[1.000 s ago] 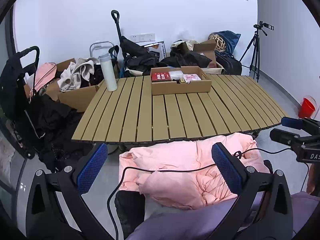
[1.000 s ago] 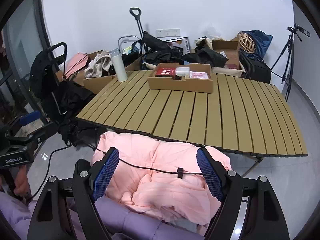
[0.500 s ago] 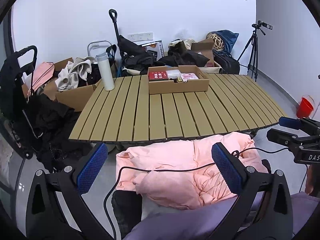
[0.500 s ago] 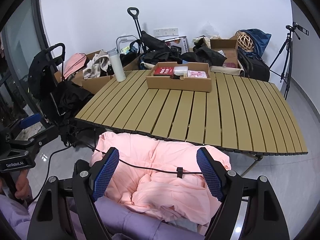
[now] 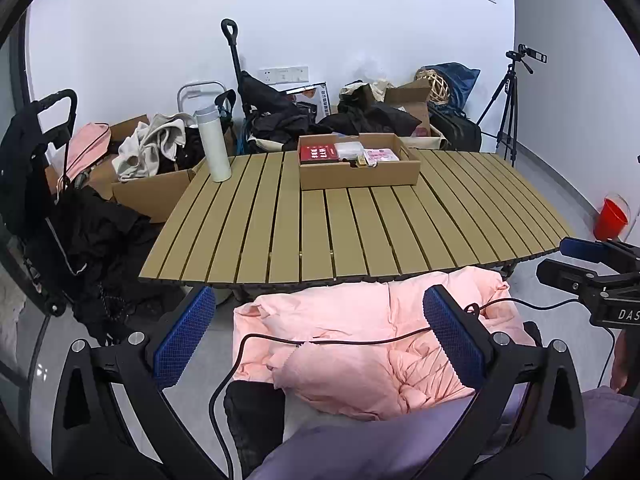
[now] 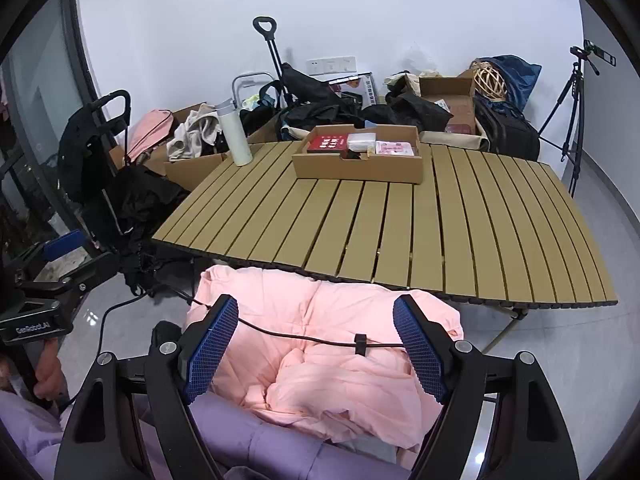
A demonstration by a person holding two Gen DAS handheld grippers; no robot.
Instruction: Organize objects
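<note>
A shallow cardboard box (image 5: 360,170) stands at the far side of the slatted table (image 5: 340,236). It holds a red book (image 5: 319,153), a clear packet and a pink packet. A white bottle (image 5: 214,144) stands upright at the table's far left corner. The box (image 6: 360,166) and bottle (image 6: 236,132) also show in the right wrist view. My left gripper (image 5: 320,338) and right gripper (image 6: 316,344) are both open and empty. Both hang in front of the table's near edge, above a pink jacket (image 5: 372,344).
Cardboard boxes with clothes, black bags and a trolley crowd the floor behind and left of the table. A tripod (image 5: 508,100) stands at the back right. A red bucket (image 5: 610,218) sits on the floor at the right. A black cable crosses each view.
Both grippers have pulled back slightly, so the table looks a little farther off. Nothing was taken or released.
</note>
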